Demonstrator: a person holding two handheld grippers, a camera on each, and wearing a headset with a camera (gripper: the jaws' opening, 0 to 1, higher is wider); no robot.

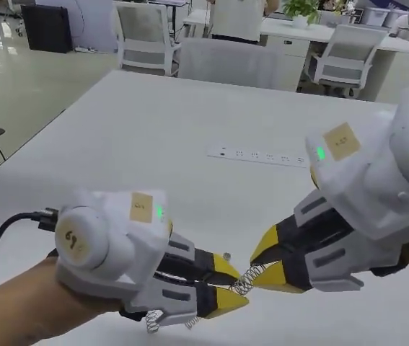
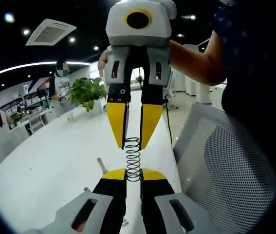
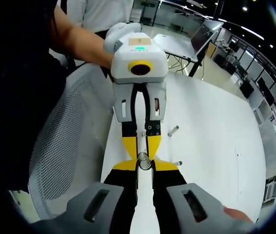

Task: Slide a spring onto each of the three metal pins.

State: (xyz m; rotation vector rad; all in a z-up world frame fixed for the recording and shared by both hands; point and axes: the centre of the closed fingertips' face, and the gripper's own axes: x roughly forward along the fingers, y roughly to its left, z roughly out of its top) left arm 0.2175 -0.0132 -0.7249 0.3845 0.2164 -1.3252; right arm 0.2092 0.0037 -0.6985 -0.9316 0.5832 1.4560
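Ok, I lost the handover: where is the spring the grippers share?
In the head view the spring sits low, right of centre, bridging the left gripper and the right gripper above the white table.

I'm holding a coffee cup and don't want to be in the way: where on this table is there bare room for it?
The table is bare from the socket strip to its far edge, and left of the strip. The near edge is crowded: left gripper and right gripper hold a spring, with a pin and loose springs close by.
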